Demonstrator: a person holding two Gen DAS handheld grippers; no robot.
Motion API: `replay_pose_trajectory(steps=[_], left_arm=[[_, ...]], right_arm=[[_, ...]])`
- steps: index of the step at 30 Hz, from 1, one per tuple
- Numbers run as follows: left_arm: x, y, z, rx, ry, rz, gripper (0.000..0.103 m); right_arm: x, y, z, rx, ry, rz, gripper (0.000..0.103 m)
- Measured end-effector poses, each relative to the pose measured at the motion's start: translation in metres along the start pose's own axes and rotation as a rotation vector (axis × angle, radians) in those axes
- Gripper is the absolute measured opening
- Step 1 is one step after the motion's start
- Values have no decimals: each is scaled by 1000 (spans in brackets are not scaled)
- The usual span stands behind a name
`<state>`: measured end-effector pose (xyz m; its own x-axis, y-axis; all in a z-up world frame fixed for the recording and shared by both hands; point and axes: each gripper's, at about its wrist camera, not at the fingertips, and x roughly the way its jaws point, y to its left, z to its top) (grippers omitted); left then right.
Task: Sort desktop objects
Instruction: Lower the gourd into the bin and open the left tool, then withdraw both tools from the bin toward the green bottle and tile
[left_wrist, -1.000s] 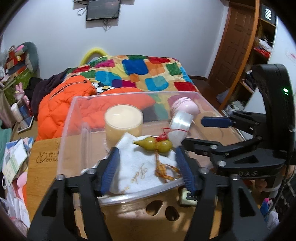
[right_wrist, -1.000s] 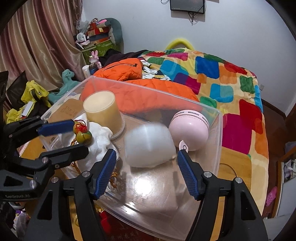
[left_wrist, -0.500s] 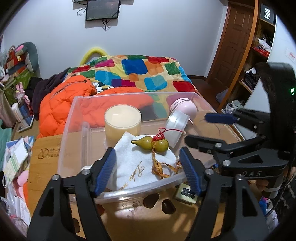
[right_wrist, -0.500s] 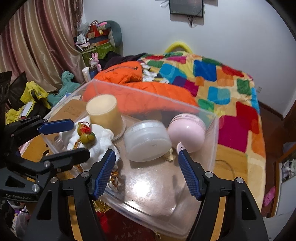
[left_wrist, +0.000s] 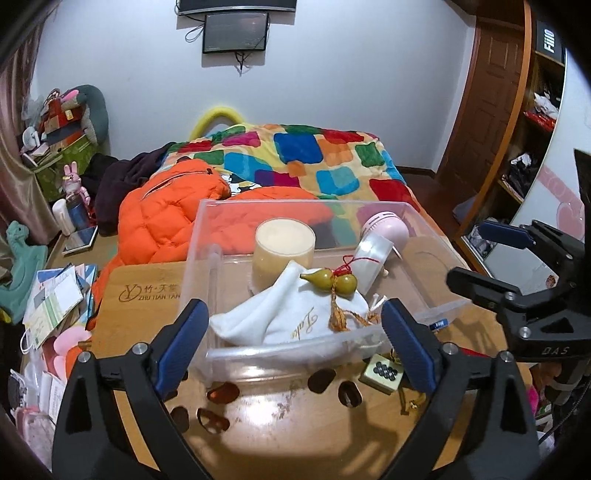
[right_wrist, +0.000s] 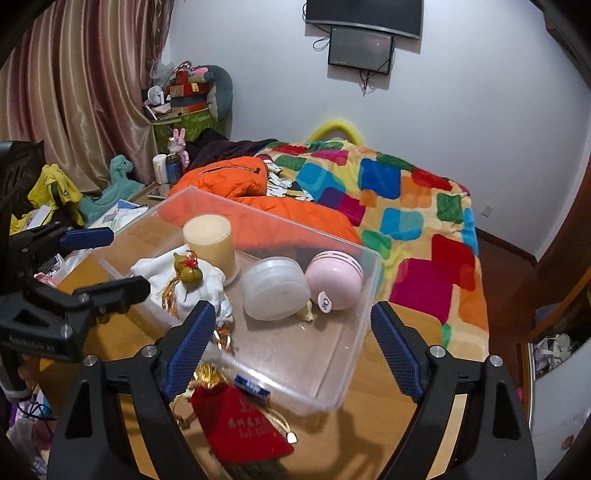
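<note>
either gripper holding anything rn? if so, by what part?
Nothing held. Left gripper and right gripper are both open with empty fingers, in front of the clear bin. The frosted jar sits inside the bin, untouched.

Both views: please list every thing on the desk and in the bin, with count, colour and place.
bin: 1, clear, on the desk
candle: 1, cream, bin's far side
cloth: 1, white, in bin
gourd: 1, olive, on the cloth
jar: 1, frosted white, in bin
pink ball: 1, in bin, beside jar
red pouch: 1, on desk, before bin
tile: 1, gold, on desk
left tongs: open
right tongs: open
</note>
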<state>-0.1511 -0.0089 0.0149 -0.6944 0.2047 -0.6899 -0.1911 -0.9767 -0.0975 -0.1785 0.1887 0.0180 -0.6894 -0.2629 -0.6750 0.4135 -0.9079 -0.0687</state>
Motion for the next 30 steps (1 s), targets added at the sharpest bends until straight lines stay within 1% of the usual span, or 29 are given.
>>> replay_pose_trajectory(steps=[8,13,19,22,25,30], left_arm=[[-12,-4,-13,3,1,-1,96],[-11,-10,-23,3,20,-7,96],[2,-13,-43,-15,78,-6,96],[10,-15,-51,-19,110,-7,96],[16,-20,-58,-9,131,-8,96],[28,-31,-66,15,171,-20,96]], right_arm=[[-17,-6,-25,32,11,-2,84],[-21,-10,-45,55,31,15,84],[-23,-8,-70,79,56,61,84],[-18,-7,-84,86,89,91,84],[-12,-5,-95,87,110,125,84],[0,-10,-107,115,124,155,82]])
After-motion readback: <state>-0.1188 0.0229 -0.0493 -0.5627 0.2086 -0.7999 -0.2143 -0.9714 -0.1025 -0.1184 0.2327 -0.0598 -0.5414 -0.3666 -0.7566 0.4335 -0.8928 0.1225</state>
